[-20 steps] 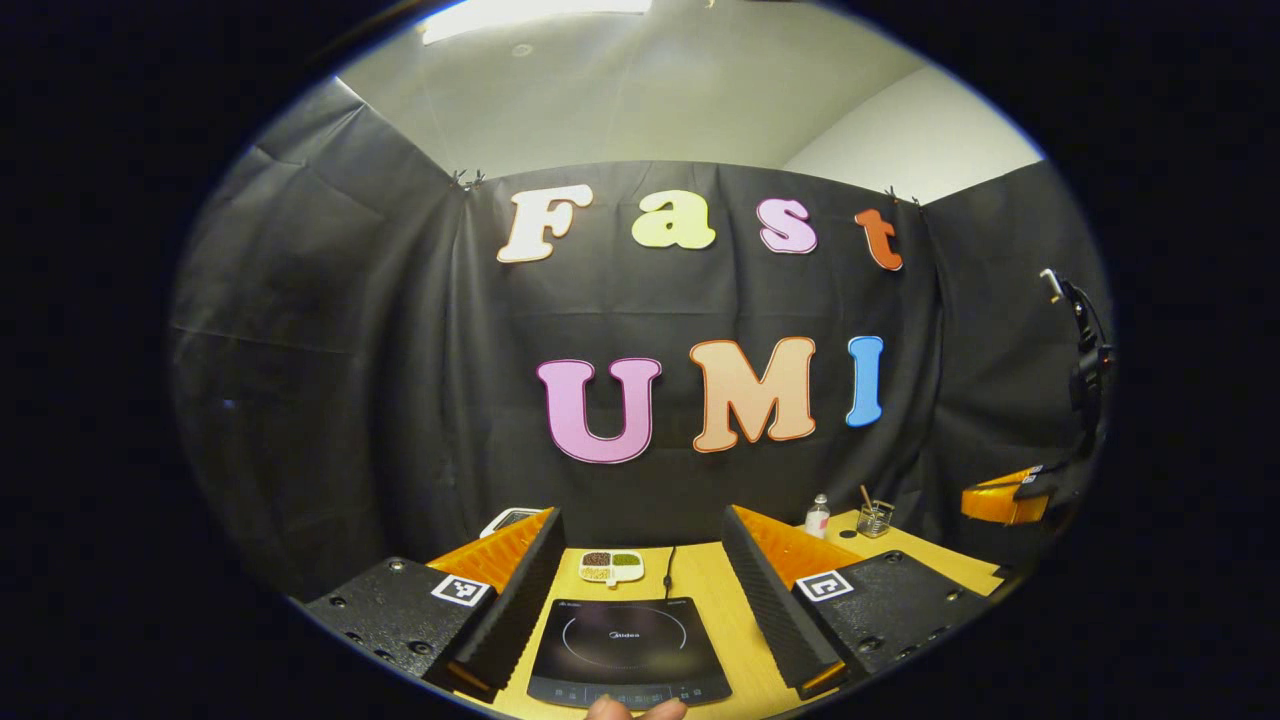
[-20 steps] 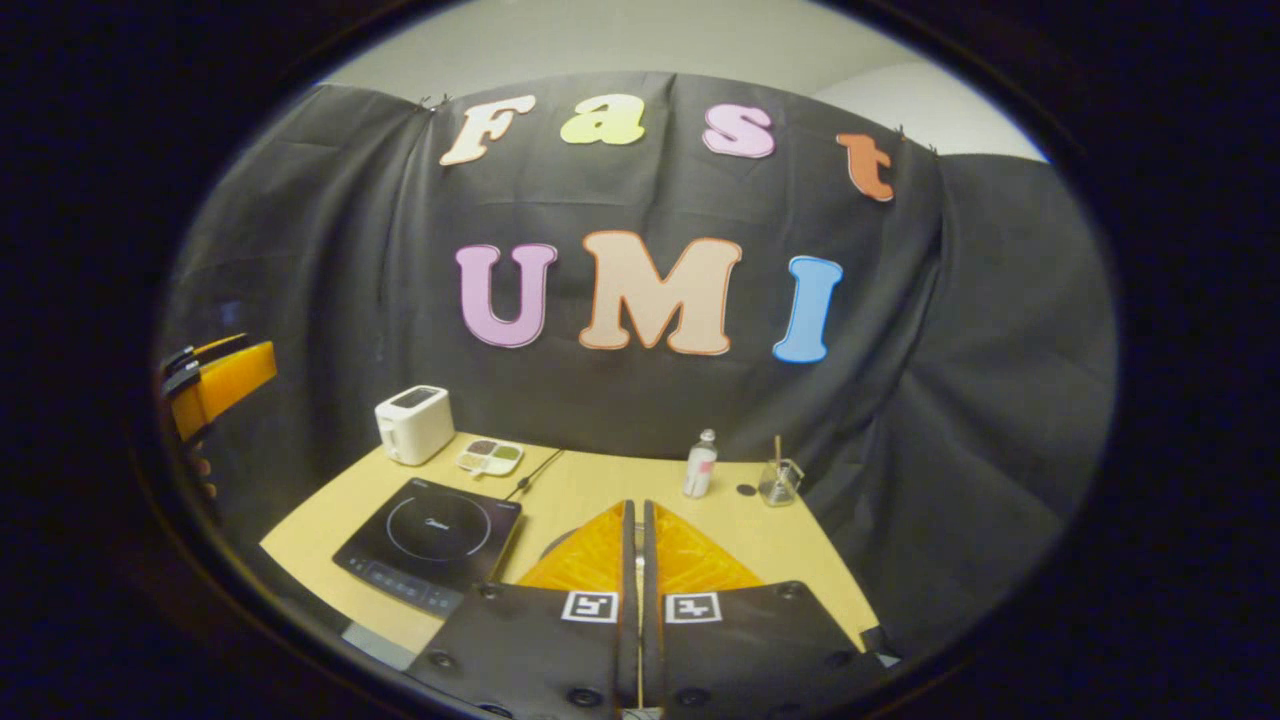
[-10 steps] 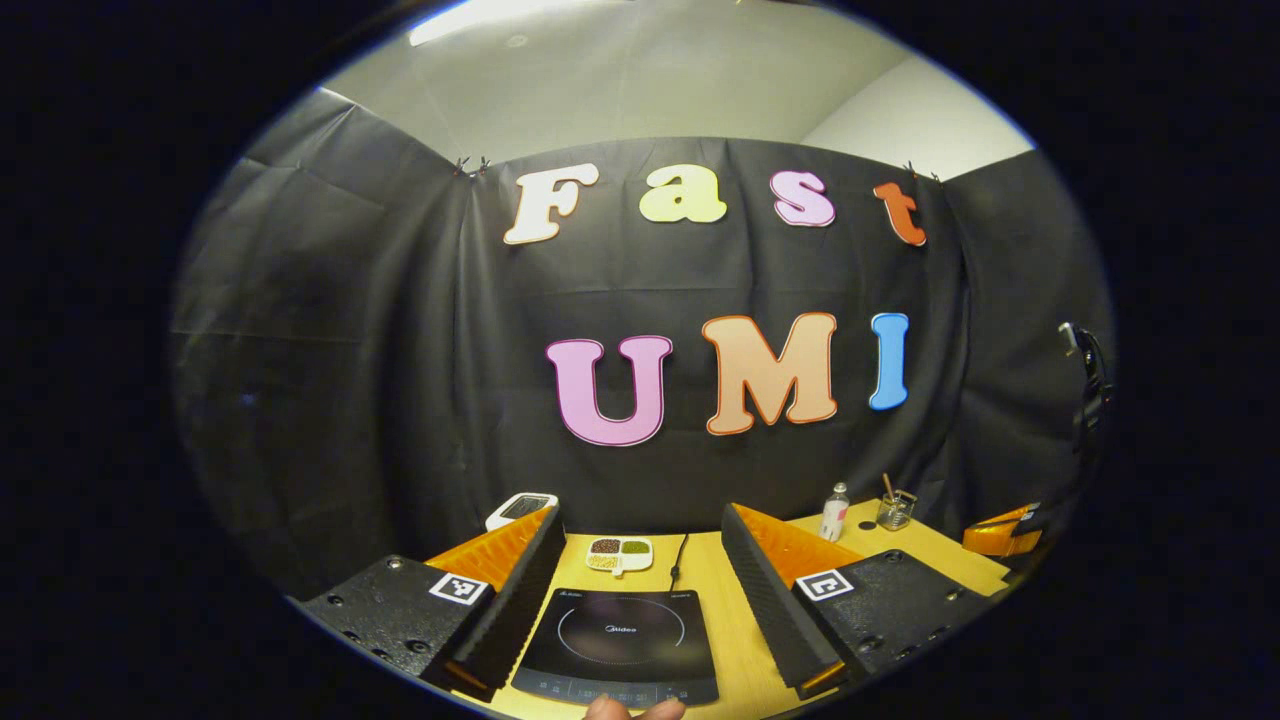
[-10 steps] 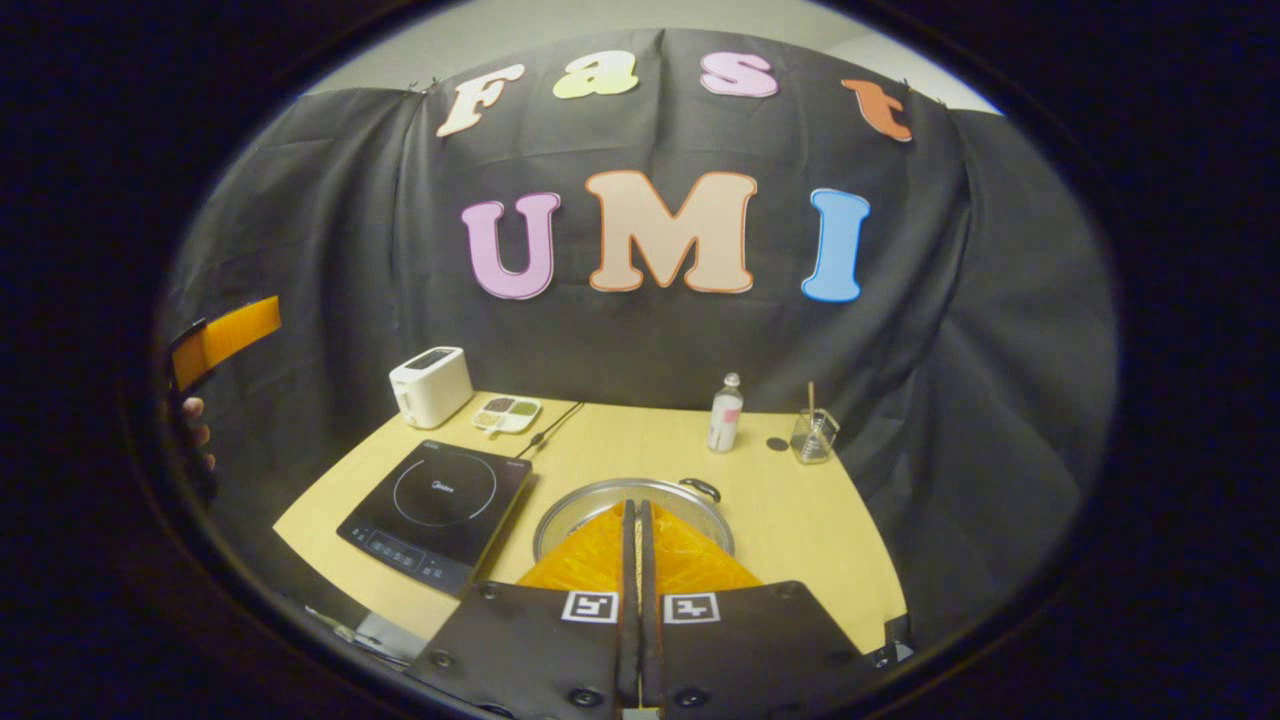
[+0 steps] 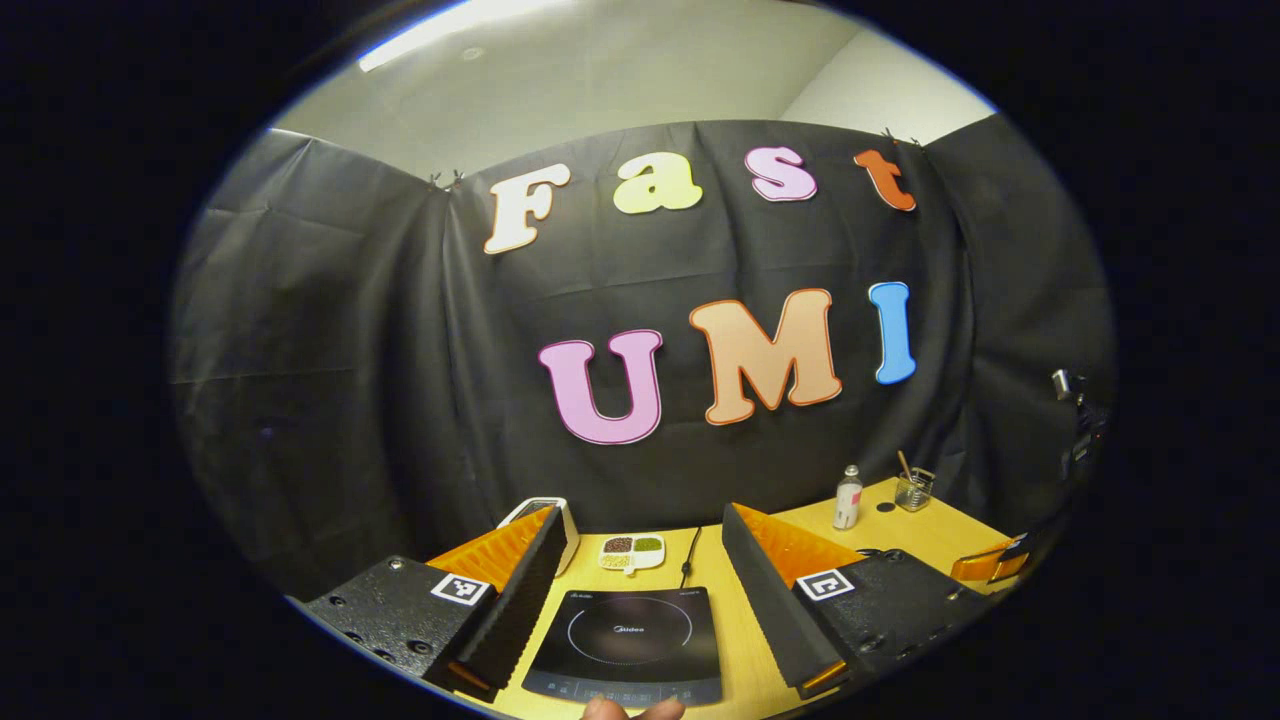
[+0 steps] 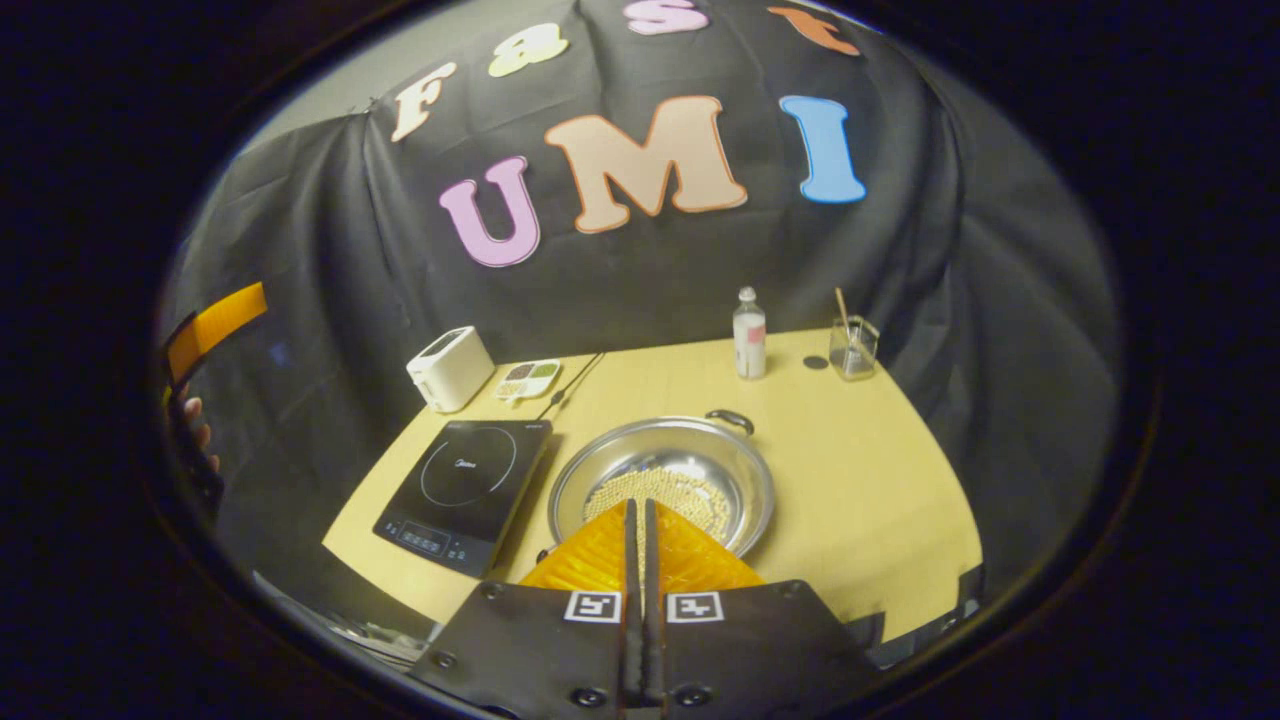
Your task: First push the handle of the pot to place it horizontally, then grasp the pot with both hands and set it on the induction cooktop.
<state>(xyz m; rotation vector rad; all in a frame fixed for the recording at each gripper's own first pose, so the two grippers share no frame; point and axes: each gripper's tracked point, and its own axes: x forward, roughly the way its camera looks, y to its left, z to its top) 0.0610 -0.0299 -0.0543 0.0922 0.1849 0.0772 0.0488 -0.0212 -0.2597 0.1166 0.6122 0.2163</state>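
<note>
A steel pot (image 6: 690, 450) holding pale beads stands on the wooden table, right of the black induction cooktop (image 6: 465, 480). One dark handle (image 6: 730, 418) shows on its far rim. My right gripper (image 6: 637, 503) is shut and empty, its tips hanging above the pot's near rim. My left gripper (image 5: 640, 515) is open, held above the table with the cooktop (image 5: 625, 640) showing between its fingers. The left gripper (image 6: 215, 325) and the hand holding it appear at the left edge of the right gripper view. The right gripper (image 5: 990, 563) appears low at the right of the left gripper view.
A white toaster (image 6: 450, 368) and a divided seasoning dish (image 6: 528, 377) sit behind the cooktop, whose cord runs to the back. A small bottle (image 6: 748, 333) and a glass with a stick (image 6: 852, 345) stand at the table's (image 6: 880, 480) far right.
The right gripper has tipped downward and moved in over the pot, which has come into full view. The left gripper has rolled slightly, still open above the cooktop.
</note>
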